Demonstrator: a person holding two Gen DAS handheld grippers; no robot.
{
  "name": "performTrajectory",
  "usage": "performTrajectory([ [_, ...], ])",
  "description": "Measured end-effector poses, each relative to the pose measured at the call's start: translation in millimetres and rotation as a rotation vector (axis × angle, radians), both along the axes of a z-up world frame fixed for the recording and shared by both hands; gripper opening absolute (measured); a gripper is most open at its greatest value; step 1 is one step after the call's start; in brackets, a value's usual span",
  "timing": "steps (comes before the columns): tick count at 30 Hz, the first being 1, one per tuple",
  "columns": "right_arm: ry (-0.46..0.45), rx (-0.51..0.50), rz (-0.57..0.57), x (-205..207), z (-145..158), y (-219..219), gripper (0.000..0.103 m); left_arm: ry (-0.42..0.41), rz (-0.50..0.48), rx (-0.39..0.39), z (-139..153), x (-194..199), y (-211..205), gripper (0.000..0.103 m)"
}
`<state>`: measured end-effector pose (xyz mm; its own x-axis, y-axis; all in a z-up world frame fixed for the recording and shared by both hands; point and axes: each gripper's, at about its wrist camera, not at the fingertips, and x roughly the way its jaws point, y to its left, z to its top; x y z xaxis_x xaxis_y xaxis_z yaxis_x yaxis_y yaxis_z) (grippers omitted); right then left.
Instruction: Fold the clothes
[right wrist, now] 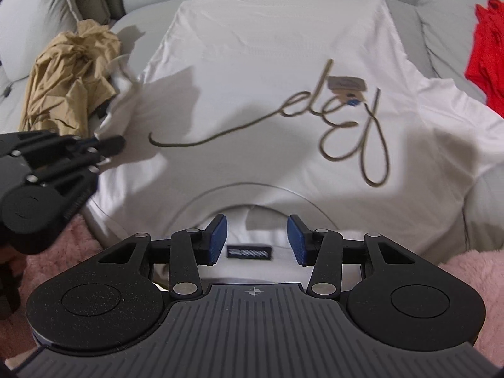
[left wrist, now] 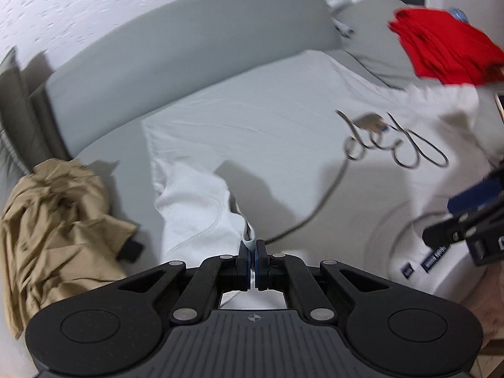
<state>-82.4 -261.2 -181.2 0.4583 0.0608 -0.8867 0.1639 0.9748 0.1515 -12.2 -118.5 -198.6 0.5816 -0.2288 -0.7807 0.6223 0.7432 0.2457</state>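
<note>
A white T-shirt (right wrist: 267, 72) with a looping script print (right wrist: 356, 126) lies spread face up on a grey sofa seat. It also shows in the left wrist view (left wrist: 267, 132). My left gripper (left wrist: 252, 252) is shut on the shirt's sleeve (left wrist: 195, 214), lifted and folded inward. It appears at the left of the right wrist view (right wrist: 118, 143). My right gripper (right wrist: 256, 239) is open and empty, hovering over the collar and its dark neck label (right wrist: 249, 253). It shows at the right edge of the left wrist view (left wrist: 441, 233).
A crumpled tan garment (left wrist: 56, 220) lies left of the shirt, also in the right wrist view (right wrist: 69, 85). A red garment (left wrist: 447, 47) lies on a grey cushion at the right (right wrist: 488, 60). The sofa backrest (left wrist: 189, 47) runs behind. Pink fleece (right wrist: 472, 271) lies near me.
</note>
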Motion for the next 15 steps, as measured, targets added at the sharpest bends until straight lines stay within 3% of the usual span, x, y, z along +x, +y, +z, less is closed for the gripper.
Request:
performTrajectory([
  [1, 0.002, 0.001, -0.006, -1, -1, -2, 0.049, 0.017, 0.005, 0.018, -4, 0, -1, 0.004],
  [4, 0.012, 0.004, -0.013, -3, -2, -5, 0.049, 0.066, 0.023, 0.05, -10, 1, -2, 0.033],
  [5, 0.016, 0.007, -0.016, -3, -2, -7, 0.05, 0.057, 0.027, 0.038, -6, -2, 0, 0.05],
  [6, 0.015, 0.008, -0.015, -3, -2, -7, 0.05, 0.048, 0.031, 0.025, -2, -5, 2, 0.06],
  [8, 0.006, 0.011, -0.015, -1, -1, -7, 0.05, 0.043, 0.019, -0.034, 10, -11, 7, 0.068],
  [11, -0.017, 0.015, -0.003, 7, 3, -6, 0.05, 0.051, 0.049, -0.14, 30, -10, 25, 0.071],
  [13, -0.045, 0.008, 0.023, 15, 7, 0, 0.05, 0.049, 0.128, -0.189, 35, 3, 40, 0.071],
  [14, -0.069, 0.004, 0.053, 22, 10, 7, 0.046, 0.048, 0.168, -0.213, 38, 10, 47, 0.064],
  [15, -0.095, -0.004, 0.091, 28, 10, 14, 0.041, 0.058, 0.229, -0.223, 36, 23, 56, 0.046],
])
